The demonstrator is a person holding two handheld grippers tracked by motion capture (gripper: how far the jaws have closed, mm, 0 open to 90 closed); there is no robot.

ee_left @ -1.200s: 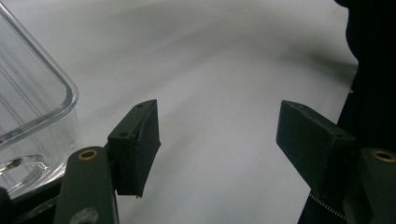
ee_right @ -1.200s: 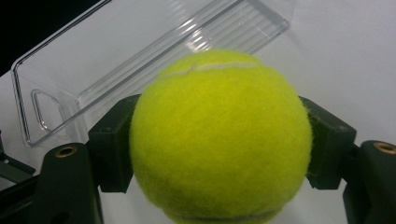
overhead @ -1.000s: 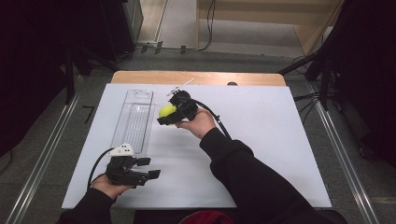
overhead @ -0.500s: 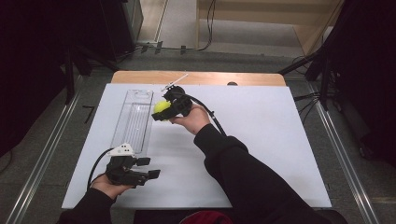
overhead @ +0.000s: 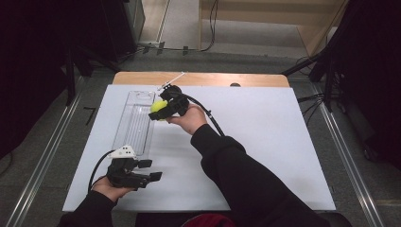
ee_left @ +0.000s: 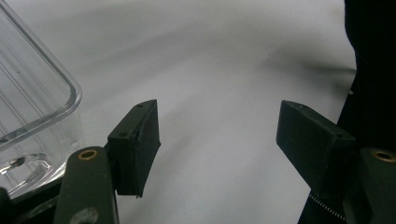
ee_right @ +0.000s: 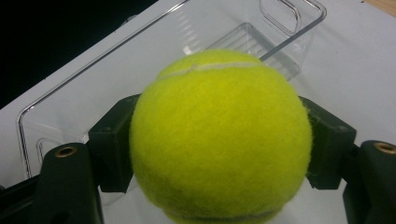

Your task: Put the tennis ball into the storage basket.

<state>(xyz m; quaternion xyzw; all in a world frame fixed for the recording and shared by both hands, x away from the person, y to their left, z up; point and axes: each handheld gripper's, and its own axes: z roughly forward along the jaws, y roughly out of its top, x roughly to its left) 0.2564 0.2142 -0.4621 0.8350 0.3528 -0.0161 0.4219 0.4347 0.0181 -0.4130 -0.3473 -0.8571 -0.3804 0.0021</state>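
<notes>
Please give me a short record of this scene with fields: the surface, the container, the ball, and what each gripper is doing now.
surface: white table cover
container: clear plastic bin, long, open top, looks empty
ball: yellow-green tennis ball, held off the table at the bin's right edge
right gripper: fingers closed on the ball from both sides
left gripper: fingers apart, holding nothing, low over the cover near the bin's near end

Hidden and cropped items
Tennis ball (ee_right: pixel 219 140): underside cut by frame bottom, covers tray floor behind. Clear tray (ee_left: pixel 32 116): cropped at left edge; near corner alone visible.
</notes>
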